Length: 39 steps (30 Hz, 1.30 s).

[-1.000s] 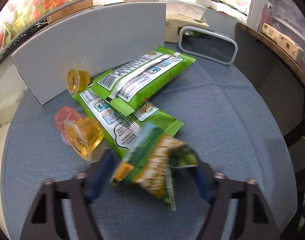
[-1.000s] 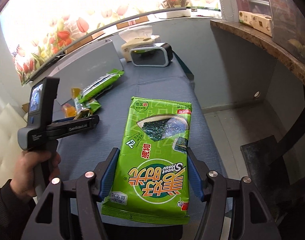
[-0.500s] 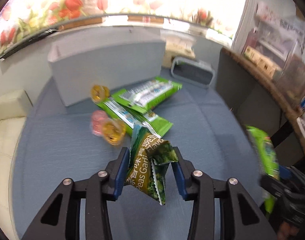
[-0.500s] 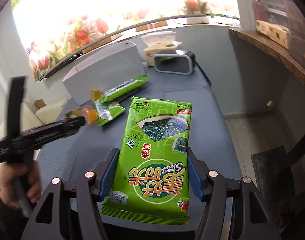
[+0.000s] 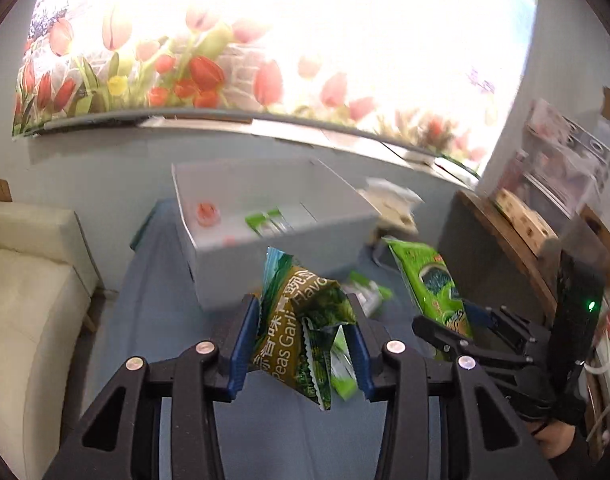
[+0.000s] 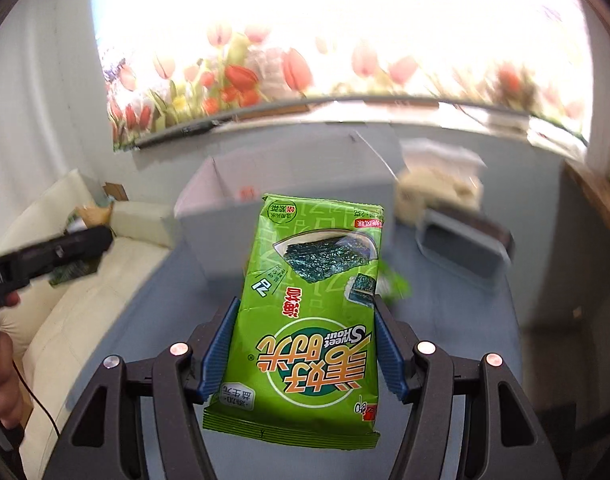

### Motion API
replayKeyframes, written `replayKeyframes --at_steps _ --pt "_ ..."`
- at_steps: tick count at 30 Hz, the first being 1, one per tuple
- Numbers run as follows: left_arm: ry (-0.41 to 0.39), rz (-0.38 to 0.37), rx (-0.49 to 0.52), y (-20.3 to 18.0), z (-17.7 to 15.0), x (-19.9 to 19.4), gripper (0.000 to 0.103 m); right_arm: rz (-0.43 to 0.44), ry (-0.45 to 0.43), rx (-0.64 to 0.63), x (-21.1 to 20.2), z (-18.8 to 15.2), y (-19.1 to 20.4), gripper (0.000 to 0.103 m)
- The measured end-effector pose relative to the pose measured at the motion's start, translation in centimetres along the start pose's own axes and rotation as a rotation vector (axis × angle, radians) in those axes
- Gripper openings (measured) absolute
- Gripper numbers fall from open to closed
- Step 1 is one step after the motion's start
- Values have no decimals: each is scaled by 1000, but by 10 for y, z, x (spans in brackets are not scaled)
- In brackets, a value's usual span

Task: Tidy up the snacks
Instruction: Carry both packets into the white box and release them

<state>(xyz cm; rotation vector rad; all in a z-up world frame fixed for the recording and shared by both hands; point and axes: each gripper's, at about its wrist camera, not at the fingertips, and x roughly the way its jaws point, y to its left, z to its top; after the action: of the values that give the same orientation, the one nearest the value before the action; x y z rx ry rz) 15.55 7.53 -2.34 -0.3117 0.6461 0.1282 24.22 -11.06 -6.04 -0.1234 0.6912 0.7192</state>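
Pea packet (image 5: 301,328) sits clamped in left hand-held gripper (image 5: 303,344).

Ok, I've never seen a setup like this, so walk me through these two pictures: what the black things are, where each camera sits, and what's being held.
There is no robot here. A person carries a hand-held pair of tongs in each hand, with a wide-angle camera on each looking along its fingers.

Left camera: the left tongs are shut on a crumpled pea snack bag; the right tongs show at the edge.

Right camera: the right tongs clamp a green seaweed pack.

Ahead, on the blue table, stands a white box holding some snacks.
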Motion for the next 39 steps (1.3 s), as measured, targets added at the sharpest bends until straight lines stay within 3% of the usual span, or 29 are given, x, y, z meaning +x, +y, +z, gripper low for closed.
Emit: replayKeyframes --at_steps 3,7,13,20,22,23,24,26,27,28,31,39 --pt "-12 -16 -22 17 29 21 47 40 -9 -37 29 44 7 68" --pt "7 -31 -50 40 66 60 47 12 15 -68 77 97 8 68" --pt "67 -11 -64 68 101 121 47 3 88 -96 147 136 6 68" --pt "90 11 -42 82 121 154 49 -18 121 -44 191 148 -11 68" --pt "106 23 -43 83 123 162 56 -18 122 -37 197 150 -13 70" --pt "107 37 -42 83 123 163 67 -19 103 -31 199 150 -14 73" --pt "109 37 -35 83 123 165 87 -12 115 -25 202 151 -14 77" --pt "84 32 -32 84 122 162 103 -40 113 -50 205 150 -14 84" --pt "71 34 -27 84 121 160 103 -55 111 -62 205 148 -15 97" --pt "74 35 -24 85 121 159 103 -46 111 -64 204 146 -16 103" --pt "93 39 -16 87 120 157 103 -41 97 -46 202 143 -23 103" --pt "44 57 50 78 113 132 103 -73 82 -38 195 139 -16 103"
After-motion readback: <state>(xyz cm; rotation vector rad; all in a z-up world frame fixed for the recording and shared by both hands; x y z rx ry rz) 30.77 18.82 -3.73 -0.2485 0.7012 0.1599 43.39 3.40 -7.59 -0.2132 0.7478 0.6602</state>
